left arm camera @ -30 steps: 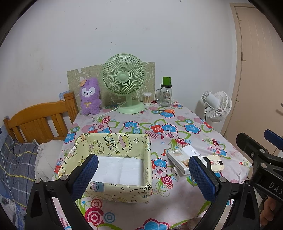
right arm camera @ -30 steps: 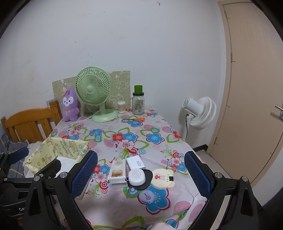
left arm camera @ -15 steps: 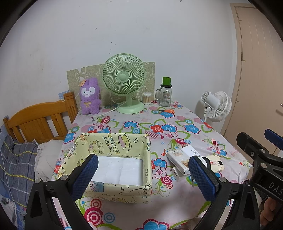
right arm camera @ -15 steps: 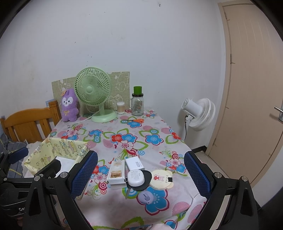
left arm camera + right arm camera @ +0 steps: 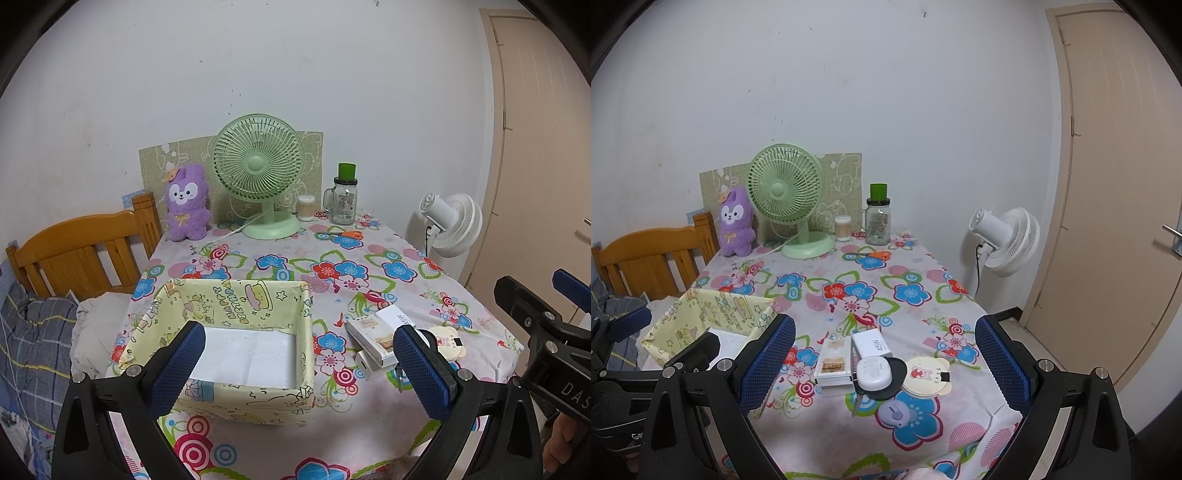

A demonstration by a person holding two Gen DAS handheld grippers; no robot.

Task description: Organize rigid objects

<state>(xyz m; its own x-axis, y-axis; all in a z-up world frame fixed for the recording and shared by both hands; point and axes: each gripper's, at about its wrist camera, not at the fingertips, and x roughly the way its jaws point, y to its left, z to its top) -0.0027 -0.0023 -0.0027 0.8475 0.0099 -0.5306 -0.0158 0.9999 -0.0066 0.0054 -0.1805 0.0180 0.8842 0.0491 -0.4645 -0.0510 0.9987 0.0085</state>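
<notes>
Left gripper (image 5: pixel 297 363) hangs over the near edge of the flowered table (image 5: pixel 376 258), its blue-padded fingers (image 5: pixel 177 363) spread wide and holding nothing; between them lies the yellow cartoon-print box (image 5: pixel 236 299), open-topped, with a white floor. Right gripper (image 5: pixel 884 360) is likewise spread wide and empty above a cluster of small rigid objects lying to the right of the box: a white rectangular case (image 5: pixel 833 360), a white charger marked 45W (image 5: pixel 870 343) touching it, a white oval case (image 5: pixel 873 374) resting on a black disc (image 5: pixel 894 380), a round bear-print mirror (image 5: pixel 927 376) and a small lilac gadget (image 5: pixel 894 411) nearest the camera. At the far end stand a green desk fan (image 5: pixel 785 192), a purple plush rabbit (image 5: pixel 735 221) and a lidded glass jar (image 5: pixel 878 218).
</notes>
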